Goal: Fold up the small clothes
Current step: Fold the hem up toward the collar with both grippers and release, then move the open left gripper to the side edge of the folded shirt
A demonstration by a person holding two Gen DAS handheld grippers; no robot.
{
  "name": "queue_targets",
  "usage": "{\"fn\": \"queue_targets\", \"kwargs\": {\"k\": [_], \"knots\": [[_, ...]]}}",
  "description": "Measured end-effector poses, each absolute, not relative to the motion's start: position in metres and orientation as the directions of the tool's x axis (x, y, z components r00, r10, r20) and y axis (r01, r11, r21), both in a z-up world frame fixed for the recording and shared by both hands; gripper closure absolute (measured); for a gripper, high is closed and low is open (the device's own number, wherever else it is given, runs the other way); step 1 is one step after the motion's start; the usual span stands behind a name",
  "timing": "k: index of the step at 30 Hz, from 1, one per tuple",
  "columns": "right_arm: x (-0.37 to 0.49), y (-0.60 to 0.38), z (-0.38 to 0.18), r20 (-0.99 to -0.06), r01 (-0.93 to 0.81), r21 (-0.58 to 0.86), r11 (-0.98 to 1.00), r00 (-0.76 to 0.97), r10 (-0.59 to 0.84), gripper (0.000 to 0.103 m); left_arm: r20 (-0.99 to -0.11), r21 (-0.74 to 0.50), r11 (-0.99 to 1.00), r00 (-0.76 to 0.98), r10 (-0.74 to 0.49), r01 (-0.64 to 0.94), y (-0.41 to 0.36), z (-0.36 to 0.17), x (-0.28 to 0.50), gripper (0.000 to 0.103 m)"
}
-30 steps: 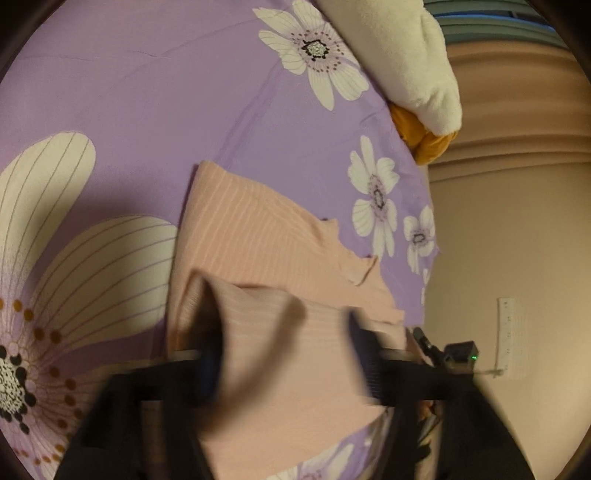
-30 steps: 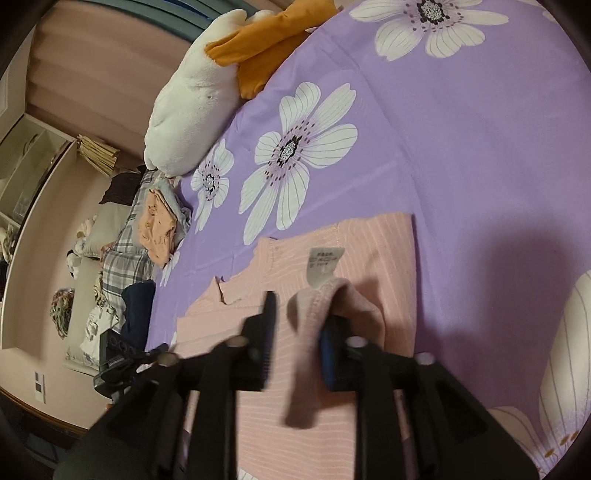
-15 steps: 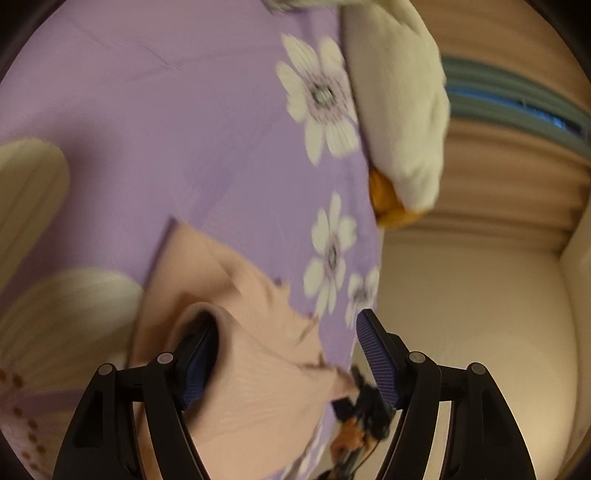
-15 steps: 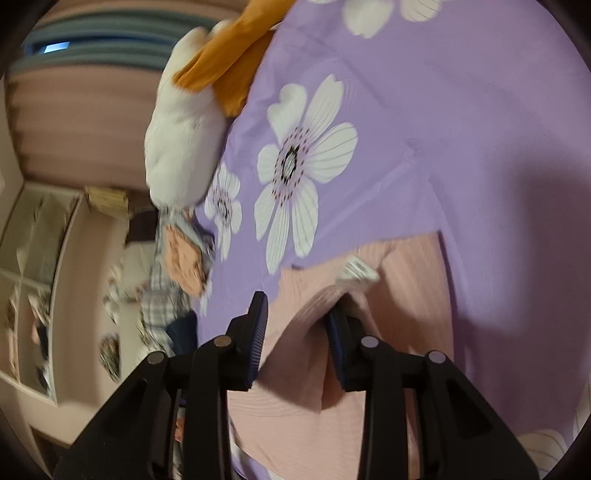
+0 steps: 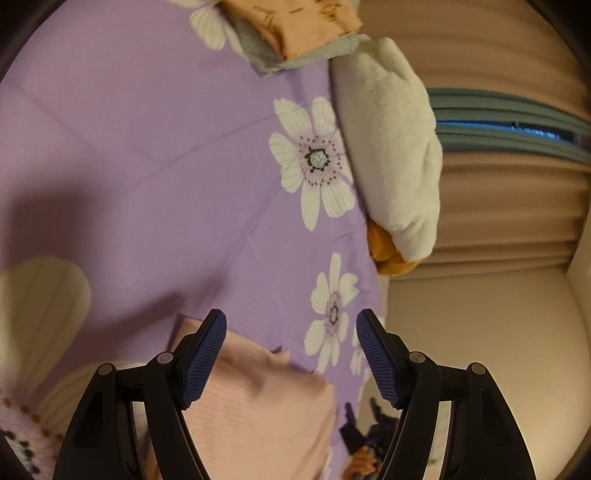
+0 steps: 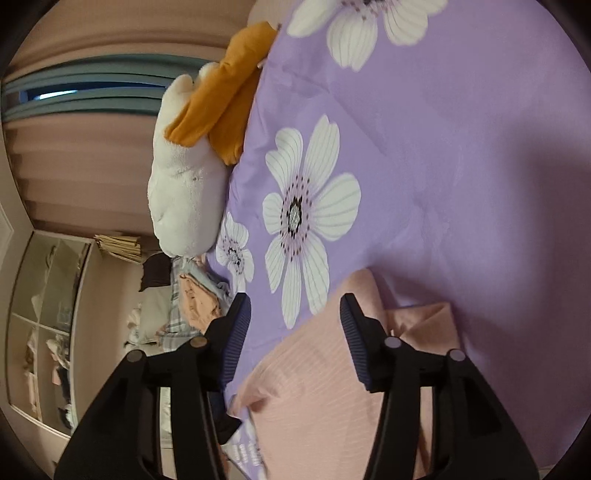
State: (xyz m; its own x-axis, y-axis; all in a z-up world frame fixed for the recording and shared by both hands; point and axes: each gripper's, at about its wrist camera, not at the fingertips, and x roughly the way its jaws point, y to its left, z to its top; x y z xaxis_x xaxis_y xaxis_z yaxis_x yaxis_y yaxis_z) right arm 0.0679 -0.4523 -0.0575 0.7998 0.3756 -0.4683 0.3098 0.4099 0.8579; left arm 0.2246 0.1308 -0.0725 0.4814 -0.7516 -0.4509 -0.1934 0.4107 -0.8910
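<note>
A pink ribbed garment (image 5: pixel 258 402) lies folded on the purple flowered bedsheet (image 5: pixel 147 147). In the left wrist view it sits low, under and between the fingers of my left gripper (image 5: pixel 291 354), which is open and empty above it. In the right wrist view the same garment (image 6: pixel 317 398) lies below my right gripper (image 6: pixel 295 325), which is open and empty. The garment's near part is hidden behind the gripper bodies.
A white and orange plush toy (image 5: pixel 391 158) lies at the bed's edge, also in the right wrist view (image 6: pixel 192 166). Folded clothes (image 5: pixel 295 26) sit on the sheet at the far side. A pile of clothes (image 6: pixel 192 302) lies beside the bed, near a glass cabinet (image 6: pixel 48 325).
Both grippers have let go of the pink garment and opened wide. Both have lifted and tilted up, so the garment now sits lower in each view.
</note>
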Motion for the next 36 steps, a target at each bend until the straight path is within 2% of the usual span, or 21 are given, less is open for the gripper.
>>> {"fn": "queue_targets", "kwargs": {"k": [6, 13, 16, 21, 24, 27, 31, 36], "knots": [[0.033, -0.44, -0.037, -0.517, 0.262, 0.778, 0.571, 0.783, 0.346, 0.052, -0.536, -0.83, 0.545, 0.446, -0.717, -0.121, 0.131, -0.06, 0.203, 0.032], [-0.034, -0.419, -0.043, -0.635, 0.265, 0.616, 0.741, 0.724, 0.269, 0.052, -0.644, -0.705, 0.703, 0.329, -0.69, 0.093, 0.092, -0.054, 0.138, 0.032], [-0.052, -0.405, -0.049, -0.662, 0.244, 0.568, 0.786, 0.703, 0.261, 0.056, -0.689, -0.644, 0.745, 0.29, -0.664, 0.174, 0.074, -0.056, 0.113, 0.032], [-0.062, -0.383, -0.06, -0.703, 0.202, 0.473, 0.857, 0.673, 0.229, 0.066, -0.732, -0.573, 0.774, 0.255, -0.632, 0.27, 0.054, -0.063, 0.079, 0.032], [-0.058, -0.377, -0.073, -0.741, 0.196, 0.406, 0.893, 0.642, 0.196, 0.078, -0.76, -0.529, 0.798, 0.257, -0.596, 0.287, 0.05, -0.071, 0.07, 0.032], [-0.056, -0.373, -0.081, -0.759, 0.177, 0.38, 0.908, 0.621, 0.197, 0.096, -0.782, -0.511, 0.816, 0.248, -0.572, 0.271, 0.054, -0.081, 0.064, 0.032], [-0.067, -0.369, -0.074, -0.737, 0.136, 0.388, 0.912, 0.64, 0.218, 0.099, -0.785, -0.507, 0.819, 0.249, -0.568, 0.268, 0.056, -0.078, 0.058, 0.032], [-0.075, -0.375, -0.077, -0.786, 0.173, 0.329, 0.928, 0.594, 0.169, 0.1, -0.794, -0.5, 0.823, 0.237, -0.56, 0.27, 0.055, -0.078, 0.056, 0.032]]}}
